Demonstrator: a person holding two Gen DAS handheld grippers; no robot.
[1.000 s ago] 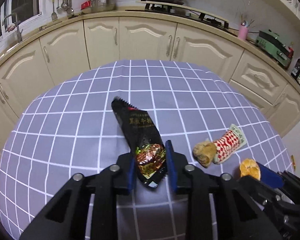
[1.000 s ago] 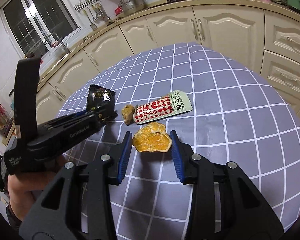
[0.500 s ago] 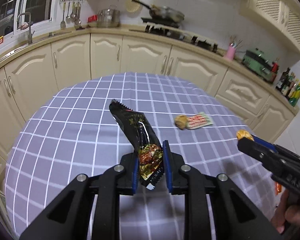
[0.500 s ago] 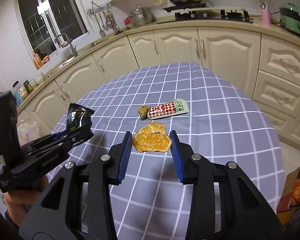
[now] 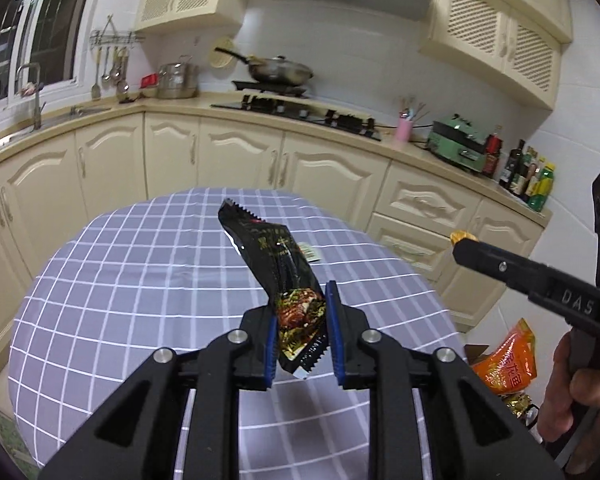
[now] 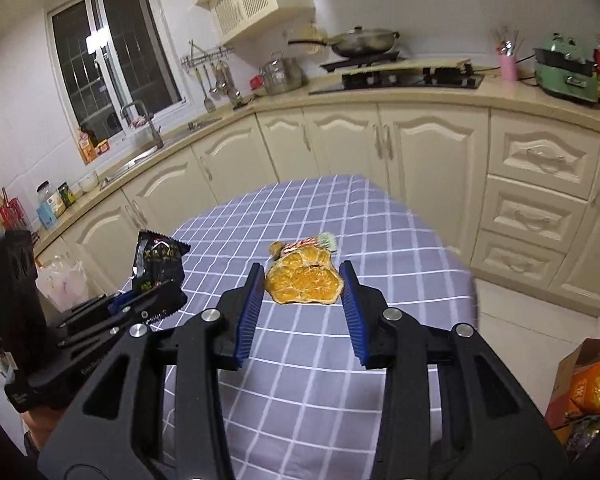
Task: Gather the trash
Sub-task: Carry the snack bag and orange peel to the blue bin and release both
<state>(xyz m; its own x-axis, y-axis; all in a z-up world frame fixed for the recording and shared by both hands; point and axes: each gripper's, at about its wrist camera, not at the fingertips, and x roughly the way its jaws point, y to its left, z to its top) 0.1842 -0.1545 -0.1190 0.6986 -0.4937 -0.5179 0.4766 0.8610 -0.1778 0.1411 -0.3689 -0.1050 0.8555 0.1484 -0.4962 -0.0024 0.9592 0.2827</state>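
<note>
i'm in the carry step: both pieces of trash are off the checked table (image 5: 140, 280) and i'm holding them above it. my left gripper (image 5: 302, 332) is clamped on the lower end of the black snack wrapper (image 5: 276, 256), which sticks up and away from the jaws over the table's middle. my right gripper (image 6: 302, 302) has its blue pads pressed against both edges of the orange peel (image 6: 303, 280), held flat above the near half of the table. from the left wrist view the right gripper's tip sits off the table's right edge, with a sliver of orange showing at its end.

still lying on the table, towards its far side, is the red-and-white wrapper (image 6: 306, 243) with a brown crumpled lump (image 6: 275, 249) touching its left end, so the job is not finished.

to the right of the table, low by the floor, i see a cardboard box (image 6: 576, 364) with an orange bag (image 6: 596, 384) in it; i judge that's the likely drop spot, though i can't tell for sure. next i need to swing both loads past the table's right edge over the box, then let the jaws go; the limp wrapper may cling or flop.
</note>
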